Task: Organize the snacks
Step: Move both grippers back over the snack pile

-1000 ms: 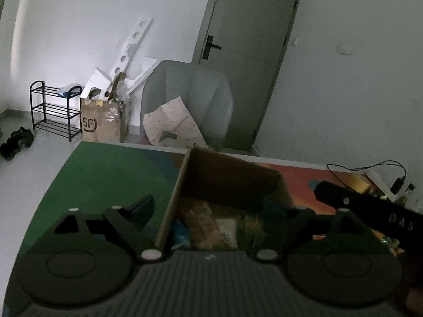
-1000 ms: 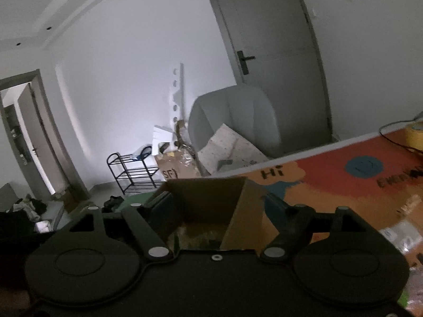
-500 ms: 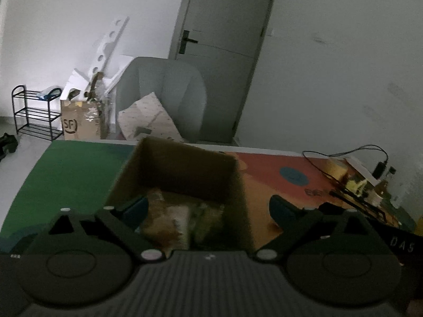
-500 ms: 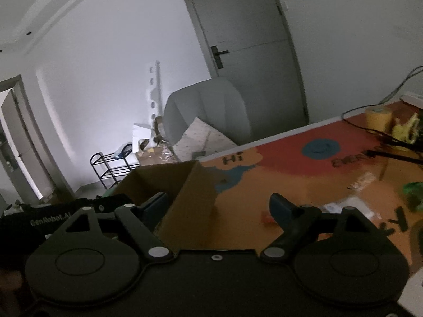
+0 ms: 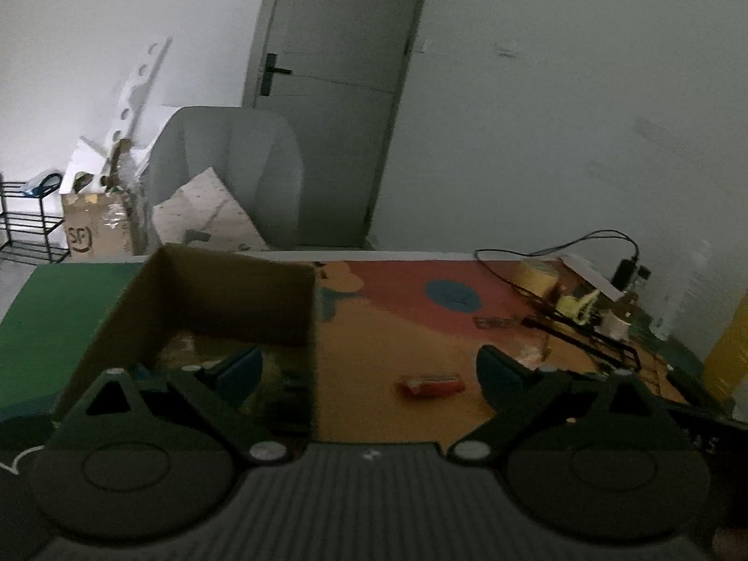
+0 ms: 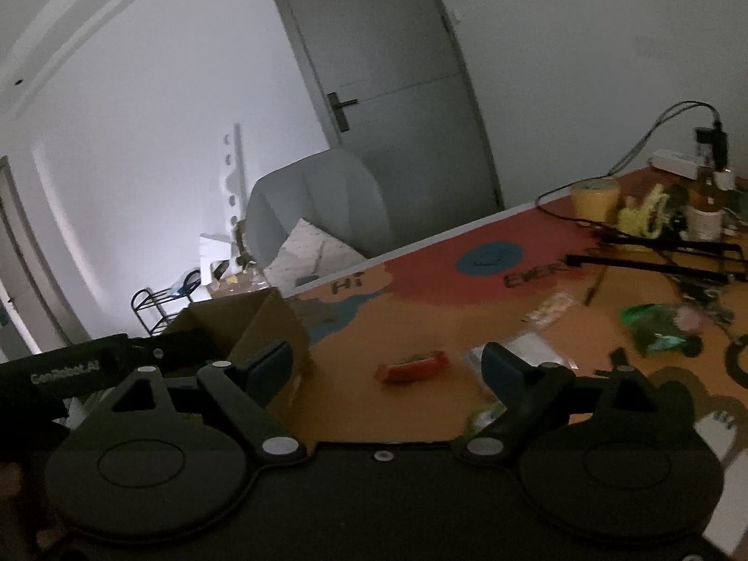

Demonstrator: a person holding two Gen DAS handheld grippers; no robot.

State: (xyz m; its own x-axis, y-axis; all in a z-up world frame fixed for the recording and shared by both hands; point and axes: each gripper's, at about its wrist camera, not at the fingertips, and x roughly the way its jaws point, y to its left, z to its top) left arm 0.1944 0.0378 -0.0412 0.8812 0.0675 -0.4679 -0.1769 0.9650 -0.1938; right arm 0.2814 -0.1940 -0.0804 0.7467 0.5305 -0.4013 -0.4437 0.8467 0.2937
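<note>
Dim room, low light, some blur. The left gripper (image 5: 369, 367) is hovering at the right wall of the open brown cardboard box (image 5: 233, 294), jaws spread wide and holding nothing; its left finger is sitting over the box interior, its right finger over the mat. Packets are lying inside the box, too dark to identify. The small red snack packet (image 5: 432, 384) is lying flat on the orange part of the colourful printed table mat (image 5: 374, 327), just right of the box and apart from it, between the two fingers in this view.

The right gripper (image 6: 387, 362) is hovering above the mat, jaws likewise wide apart and empty, with the red packet (image 6: 411, 367) showing between them. A green snack bag (image 6: 659, 329) is lying further right, near a clear plastic wrapper (image 6: 533, 346).
</note>
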